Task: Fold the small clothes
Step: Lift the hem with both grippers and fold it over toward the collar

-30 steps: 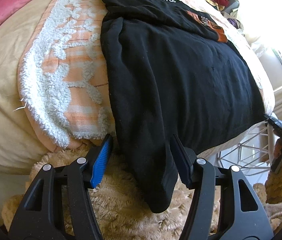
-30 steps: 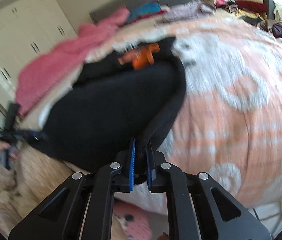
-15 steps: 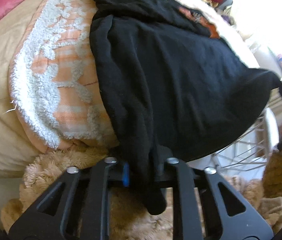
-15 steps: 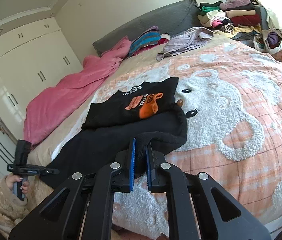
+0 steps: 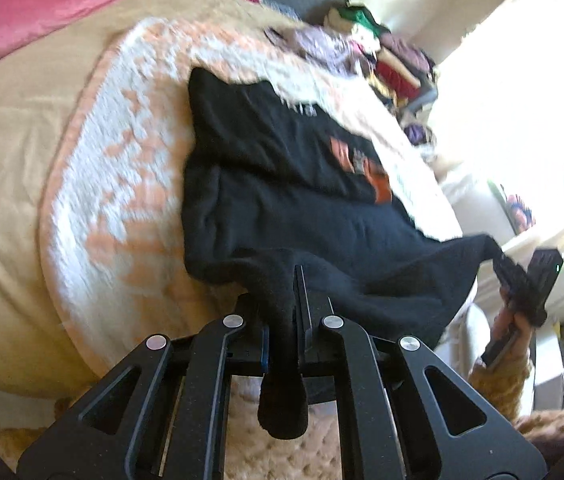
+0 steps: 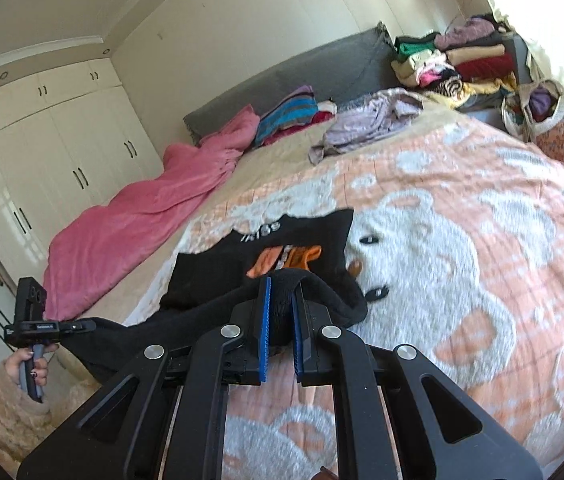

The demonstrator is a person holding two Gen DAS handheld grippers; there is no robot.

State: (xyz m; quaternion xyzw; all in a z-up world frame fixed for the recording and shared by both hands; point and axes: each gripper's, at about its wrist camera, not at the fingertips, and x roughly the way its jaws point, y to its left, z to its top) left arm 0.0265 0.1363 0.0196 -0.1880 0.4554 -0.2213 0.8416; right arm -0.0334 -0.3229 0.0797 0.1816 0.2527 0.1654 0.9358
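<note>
While both tongs pinch opposite corners of its near edge, the black garment (image 5: 306,216) lies spread on the peach-and-white blanket (image 6: 462,248) that covers the bed, its far half flat and its near hem raised off the covers between the two grips. Left tongs (image 5: 286,320) are clenched on one corner – a dark tail of cloth hangs down through the shut jaws and past the black frame. Right tongs (image 6: 280,320) are clenched on the other corner, a thick roll of black fabric squeezed between the blue pads (image 6: 264,332). From the left wrist view the right tongs (image 5: 522,284) appear at the right edge, a hand (image 5: 508,320) in a fuzzy tan sleeve around the handle and the cloth stretched to them in a taut point. An orange print (image 6: 286,258) and pale lettering show on the flat part of the garment. Beyond it – well apart – a pink duvet (image 6: 141,220) lies along the bed's side, a lilac garment (image 6: 366,124) rests near the grey headboard (image 6: 282,76), and stacked clothes (image 6: 454,60) sit in the far corner
</note>
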